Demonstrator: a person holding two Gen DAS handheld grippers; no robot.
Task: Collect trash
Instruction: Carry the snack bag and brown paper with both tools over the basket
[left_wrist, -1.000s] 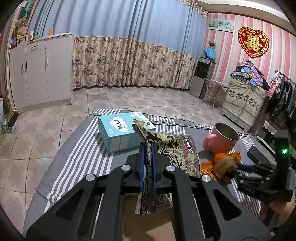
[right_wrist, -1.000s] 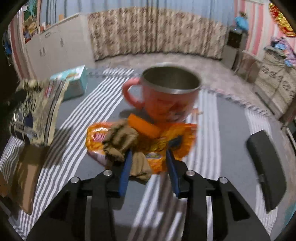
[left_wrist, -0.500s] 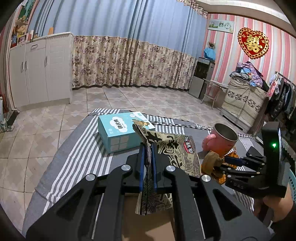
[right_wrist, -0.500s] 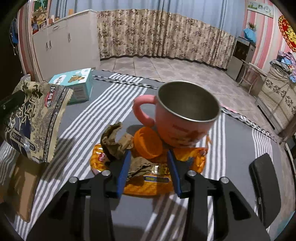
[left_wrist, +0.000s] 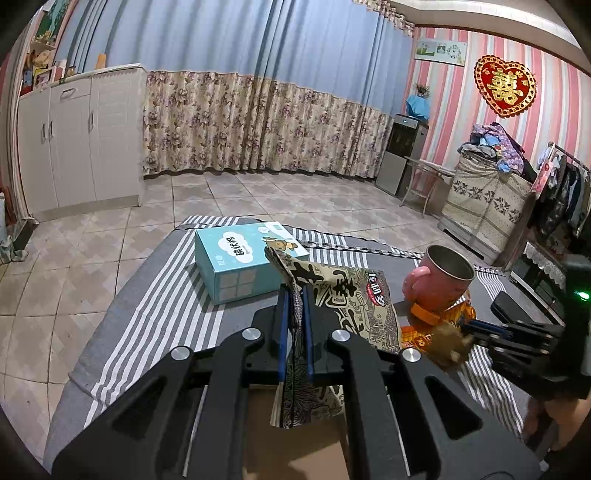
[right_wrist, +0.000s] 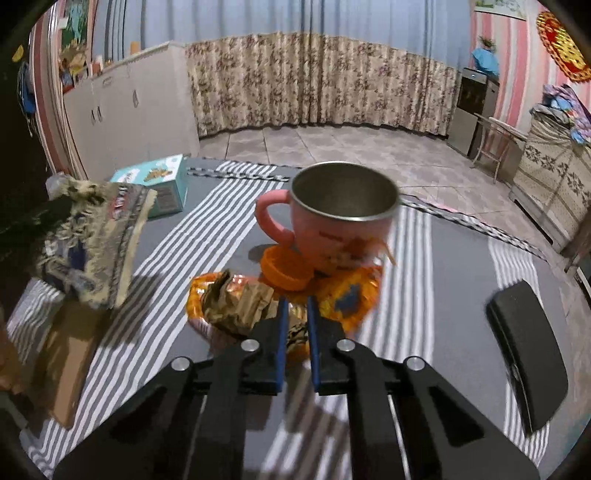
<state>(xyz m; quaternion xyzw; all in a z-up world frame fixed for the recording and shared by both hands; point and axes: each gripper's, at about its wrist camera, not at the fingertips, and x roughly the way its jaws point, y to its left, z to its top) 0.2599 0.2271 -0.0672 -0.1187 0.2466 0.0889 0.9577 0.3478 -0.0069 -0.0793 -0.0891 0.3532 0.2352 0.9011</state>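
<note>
My left gripper is shut on a patterned beige and black snack bag and holds it above the striped table; the bag also shows at the left of the right wrist view. My right gripper is shut on a crumpled brown wrapper that lies on an orange snack wrapper. The brown wrapper also shows in the left wrist view, held by the right gripper. An orange lid leans against a pink mug.
A teal tissue box stands at the table's far side. A black phone-like object lies at the right. A brown cardboard box sits below the snack bag. The table has a grey striped cloth. Tiled floor lies beyond.
My right gripper has closed from open onto the brown wrapper. The left gripper holds the snack bag as before.
</note>
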